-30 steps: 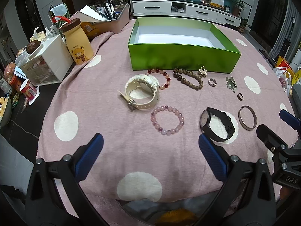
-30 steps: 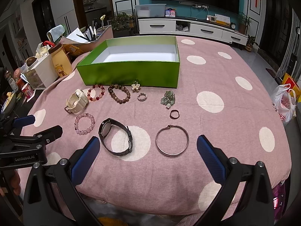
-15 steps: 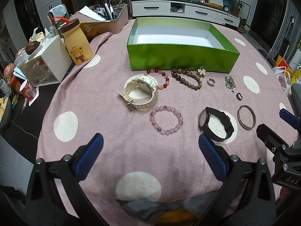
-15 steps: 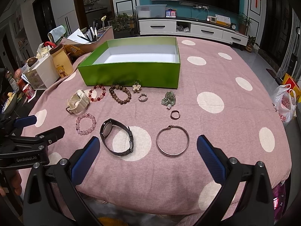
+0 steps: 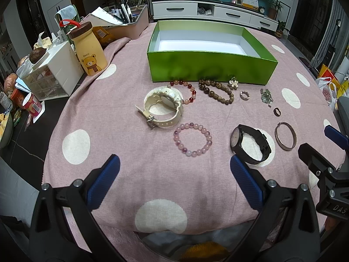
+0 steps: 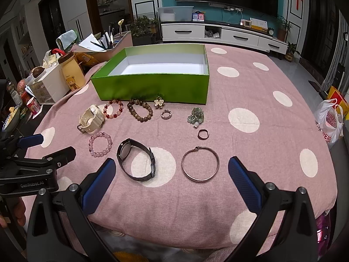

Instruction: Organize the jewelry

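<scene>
Since a second ago nothing on the bench (image 6: 250,170) has shifted; only the views have crept slightly, the jewelry sitting a touch nearer the far box in the frames. Both grippers hover over the near edge with nothing in them: the left gripper (image 5: 174,179) is spread wide, and the right gripper (image 6: 172,180) is equally wide. Nearest the near edge lie one black watch (image 6: 136,162) and one metal bangle (image 6: 200,164), with one pink bead bracelet (image 5: 192,139) to their left. Beyond them sits one cream watch (image 5: 162,107) and one small dark ring (image 6: 203,134). Farther on, in a row just before the box, are one red bead bracelet (image 5: 185,90), one brown bead bracelet (image 5: 216,91), one flower brooch (image 6: 158,102), one studded ring (image 6: 166,114) and one green pendant (image 6: 195,115). That makes two watches, three bead bracelets, two rings. At the far side stands one green box (image 6: 152,87), open and holding no jewelry.
</scene>
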Available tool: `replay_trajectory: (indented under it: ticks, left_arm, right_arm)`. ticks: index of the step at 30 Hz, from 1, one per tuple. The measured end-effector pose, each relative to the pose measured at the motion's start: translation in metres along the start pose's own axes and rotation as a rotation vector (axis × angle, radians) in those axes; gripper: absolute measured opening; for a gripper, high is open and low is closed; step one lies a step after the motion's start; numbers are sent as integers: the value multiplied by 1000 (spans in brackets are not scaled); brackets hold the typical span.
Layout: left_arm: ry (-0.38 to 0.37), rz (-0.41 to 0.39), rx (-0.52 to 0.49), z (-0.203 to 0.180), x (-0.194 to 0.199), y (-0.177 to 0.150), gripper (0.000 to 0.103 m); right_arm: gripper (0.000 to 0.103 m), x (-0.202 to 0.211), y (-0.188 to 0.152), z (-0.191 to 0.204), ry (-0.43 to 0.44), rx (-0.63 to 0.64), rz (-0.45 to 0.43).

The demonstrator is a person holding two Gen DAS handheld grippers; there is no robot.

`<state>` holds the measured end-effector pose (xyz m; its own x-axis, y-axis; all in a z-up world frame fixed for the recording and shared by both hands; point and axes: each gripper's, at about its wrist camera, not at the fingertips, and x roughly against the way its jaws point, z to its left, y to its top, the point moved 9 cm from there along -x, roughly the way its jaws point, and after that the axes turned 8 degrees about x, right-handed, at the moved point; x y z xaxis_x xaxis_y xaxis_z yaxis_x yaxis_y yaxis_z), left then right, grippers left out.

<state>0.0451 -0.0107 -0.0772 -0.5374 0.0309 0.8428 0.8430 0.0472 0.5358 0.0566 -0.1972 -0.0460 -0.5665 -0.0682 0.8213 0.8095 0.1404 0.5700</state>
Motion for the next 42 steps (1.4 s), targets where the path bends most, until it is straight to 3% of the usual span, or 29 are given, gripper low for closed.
replay_trajectory:
  ticks: [32, 42]
  left_arm:
    - [-9, 0, -2, -4, 0, 0, 101]
    - [-78, 4, 7, -14, -3, 1, 101]
  right_arm:
    - [102, 2, 2, 0, 0, 1, -6]
    - [102, 7, 6, -14, 6, -13, -34]
